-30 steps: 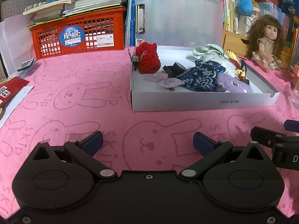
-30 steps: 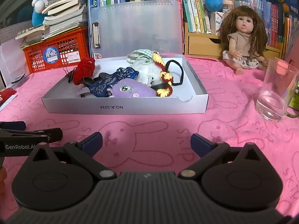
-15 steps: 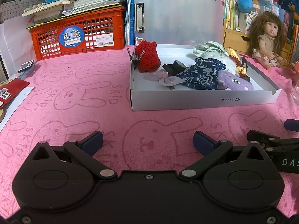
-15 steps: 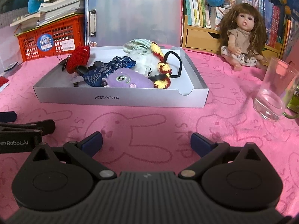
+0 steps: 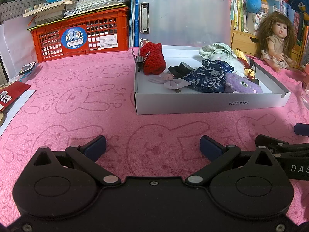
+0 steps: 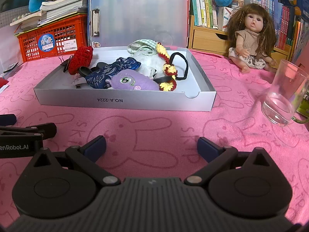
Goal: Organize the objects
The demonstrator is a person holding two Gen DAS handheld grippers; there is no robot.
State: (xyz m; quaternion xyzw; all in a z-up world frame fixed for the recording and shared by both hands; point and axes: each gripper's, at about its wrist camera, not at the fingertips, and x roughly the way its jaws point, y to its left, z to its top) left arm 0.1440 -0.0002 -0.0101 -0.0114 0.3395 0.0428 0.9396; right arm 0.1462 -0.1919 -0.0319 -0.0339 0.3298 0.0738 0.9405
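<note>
A shallow white cardboard box (image 5: pixel 208 104) (image 6: pixel 123 101) sits on the pink rabbit-print cloth. Inside lie a red knitted piece (image 5: pixel 152 60) (image 6: pixel 80 60), a dark blue patterned pouch (image 5: pixel 206 75) (image 6: pixel 108 71), a purple plush (image 5: pixel 241 86) (image 6: pixel 131 82), a yellow-and-red crochet band (image 6: pixel 168 67), a black headband (image 6: pixel 184 65) and pale cloth items (image 5: pixel 218 52). My left gripper (image 5: pixel 152 147) hovers open over the cloth short of the box. My right gripper (image 6: pixel 151 147) is open too, beside it, nothing between its fingers.
A doll (image 6: pixel 251 38) sits at the back right, a clear glass (image 6: pixel 282 94) stands right of the box. A red crate (image 5: pixel 81 36) with books on top, a clear clipboard (image 6: pixel 139 19) and bookshelves line the back. Papers and cards (image 5: pixel 11 96) lie at the left edge.
Both grippers have crept slightly toward the box and tilted a little; the box looks a bit nearer. Nothing in the box has moved, and both stay open.
</note>
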